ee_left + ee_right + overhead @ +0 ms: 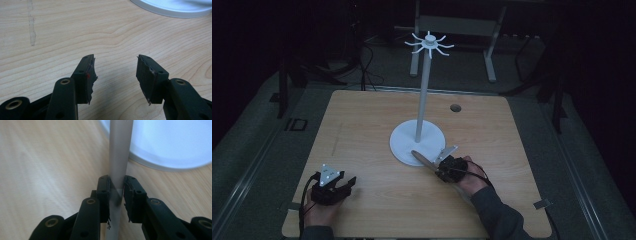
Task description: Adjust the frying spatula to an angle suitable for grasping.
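Right gripper (pixel 116 192) low by stand base (pixel 404 142), jaws clenched on grey strip (pixel 118 157), left gripper (pixel 115 72) resting, jaws released.

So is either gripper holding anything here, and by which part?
The right gripper is shut on a flat grey utensil handle, gripping partway along its shaft. The left gripper is open and holds nothing.
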`<state>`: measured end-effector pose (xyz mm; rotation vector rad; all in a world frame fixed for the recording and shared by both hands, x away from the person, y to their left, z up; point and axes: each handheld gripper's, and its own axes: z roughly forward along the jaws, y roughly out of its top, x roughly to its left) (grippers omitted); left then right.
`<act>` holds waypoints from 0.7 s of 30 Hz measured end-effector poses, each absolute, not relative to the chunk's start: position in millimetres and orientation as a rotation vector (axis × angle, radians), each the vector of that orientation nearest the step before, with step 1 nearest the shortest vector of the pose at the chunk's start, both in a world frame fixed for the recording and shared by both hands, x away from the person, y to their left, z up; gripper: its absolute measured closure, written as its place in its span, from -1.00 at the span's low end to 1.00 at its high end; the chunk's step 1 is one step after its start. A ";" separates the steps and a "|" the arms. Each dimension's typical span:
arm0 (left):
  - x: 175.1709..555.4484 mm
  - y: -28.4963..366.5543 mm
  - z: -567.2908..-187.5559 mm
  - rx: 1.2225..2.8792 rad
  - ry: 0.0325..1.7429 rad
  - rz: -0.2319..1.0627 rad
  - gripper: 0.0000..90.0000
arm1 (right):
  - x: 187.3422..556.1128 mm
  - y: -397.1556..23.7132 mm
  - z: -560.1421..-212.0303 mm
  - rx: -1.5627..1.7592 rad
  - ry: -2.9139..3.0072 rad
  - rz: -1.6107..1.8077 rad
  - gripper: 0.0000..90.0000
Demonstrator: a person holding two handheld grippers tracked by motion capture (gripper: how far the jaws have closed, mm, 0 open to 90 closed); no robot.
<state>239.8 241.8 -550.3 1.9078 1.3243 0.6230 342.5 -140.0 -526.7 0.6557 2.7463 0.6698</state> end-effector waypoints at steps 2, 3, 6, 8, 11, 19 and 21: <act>239.8 242.1 -550.1 1.906 1.325 0.623 0.09 | 346.3 -142.4 -527.8 0.707 2.720 0.658 0.66; 239.9 242.1 -550.2 1.907 1.325 0.623 0.09 | 347.3 -142.6 -528.5 0.735 2.710 0.656 0.66; 240.0 241.7 -550.4 1.909 1.324 0.623 0.09 | 352.6 -144.7 -529.9 0.799 2.693 0.661 0.66; 240.0 241.9 -550.3 1.908 1.325 0.623 0.09 | 354.2 -144.7 -529.6 0.812 2.696 0.658 0.65; 239.9 241.8 -550.2 1.907 1.325 0.624 0.09 | 357.9 -144.6 -529.7 0.835 2.716 0.649 0.58; 239.8 242.1 -550.0 1.906 1.324 0.625 0.09 | 366.2 -139.9 -535.0 0.869 2.753 0.636 0.50; 239.7 242.2 -550.0 1.905 1.324 0.625 0.09 | 366.9 -138.2 -537.2 0.874 2.760 0.622 0.49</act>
